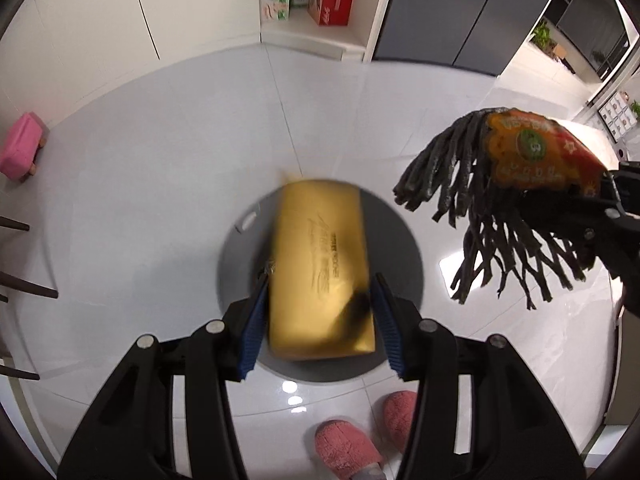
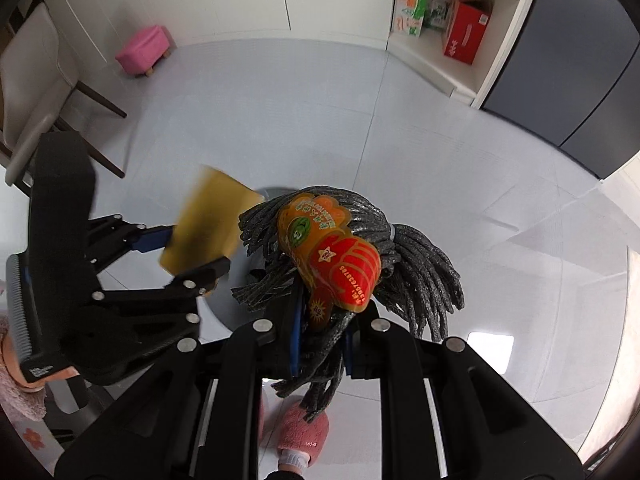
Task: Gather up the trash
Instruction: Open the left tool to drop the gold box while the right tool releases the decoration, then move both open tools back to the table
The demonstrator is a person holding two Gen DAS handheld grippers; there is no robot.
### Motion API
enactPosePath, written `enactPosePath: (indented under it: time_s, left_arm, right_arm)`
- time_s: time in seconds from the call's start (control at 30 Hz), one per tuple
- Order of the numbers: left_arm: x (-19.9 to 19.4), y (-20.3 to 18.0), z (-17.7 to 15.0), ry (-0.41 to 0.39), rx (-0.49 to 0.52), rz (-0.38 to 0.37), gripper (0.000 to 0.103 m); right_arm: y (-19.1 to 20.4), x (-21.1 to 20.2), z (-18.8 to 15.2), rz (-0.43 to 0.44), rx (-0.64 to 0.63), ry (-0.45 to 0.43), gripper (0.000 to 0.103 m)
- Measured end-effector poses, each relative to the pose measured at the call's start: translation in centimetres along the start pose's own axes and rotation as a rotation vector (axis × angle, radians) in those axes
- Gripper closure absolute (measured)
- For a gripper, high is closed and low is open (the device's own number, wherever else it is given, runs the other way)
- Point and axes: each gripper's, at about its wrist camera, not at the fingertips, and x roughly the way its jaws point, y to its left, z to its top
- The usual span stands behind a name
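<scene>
Both wrist views steeply downward, floor shared

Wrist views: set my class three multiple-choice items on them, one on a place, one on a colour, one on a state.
1. Where is the gold box?
A. On the floor
B. Between the left gripper's fingers, over the grey bin
C. On a chair

2. What colour is the stool?
A. Blue
B. Green
C. Pink

3. How is the right gripper?
A. Shut on the mop head
B. Open and empty
C. Shut on a slipper

Key:
1 B, the box sits between the blue pads with the bin behind it.
2 C, it is bright pink in both views.
3 A, its pads pinch the grey strands.
</scene>
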Motion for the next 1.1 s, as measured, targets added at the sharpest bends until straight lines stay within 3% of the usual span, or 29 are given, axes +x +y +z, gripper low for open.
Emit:
enactPosePath:
  time_s: [0.03,0.2,0.4,0.43,0.5,0.6,0.87,1.07,1.1]
  left_arm:
    - [0.5,0.2,-0.2,0.007,-0.003,-0.003,0.042]
    - [1.5,0.9,-1.0,0.018,-0.023,0.001,0.033]
    - [2.1,2.1,-2.4,0.063,-0.034,0.023,0.033]
    - [2.1,2.3,-2.7,0.067,-0.034,0.029,0.033]
    - [2.3,2.4,-2.7,0.072,-0.044,0.037,0.032]
    - [2.4,2.8,-3.0,0.082,-0.071,0.040,0.032]
    - [0.7,2.8,-2.8,0.074,-0.090,0.033,0.032]
    - [-4.0,2.6,-1.2,0.042,-0.094,0.034,0.031]
    - [-5.1,2.6,-1.0,0.035,-0.093,0.040,0.026]
  right_arm:
    - [0.0,0.7,-0.1,0.004,-0.004,0.004,0.089]
    - [0.8,3.1,-0.6,0.038,-0.025,0.027,0.089]
    - [2.2,6.8,-0.4,0.086,-0.084,0.059,0.084]
    - [2.4,7.1,-0.3,0.086,-0.089,0.060,0.078]
    - [2.6,7.7,-0.1,0.088,-0.086,0.051,0.048]
    - [2.8,8.5,0.3,0.089,-0.093,0.044,0.035]
    - [2.8,7.3,0.9,0.076,-0.102,0.050,0.034]
    - [3.5,1.6,1.4,0.043,-0.123,0.035,0.034]
    - [3.7,0.5,1.5,0.038,-0.126,0.030,0.034]
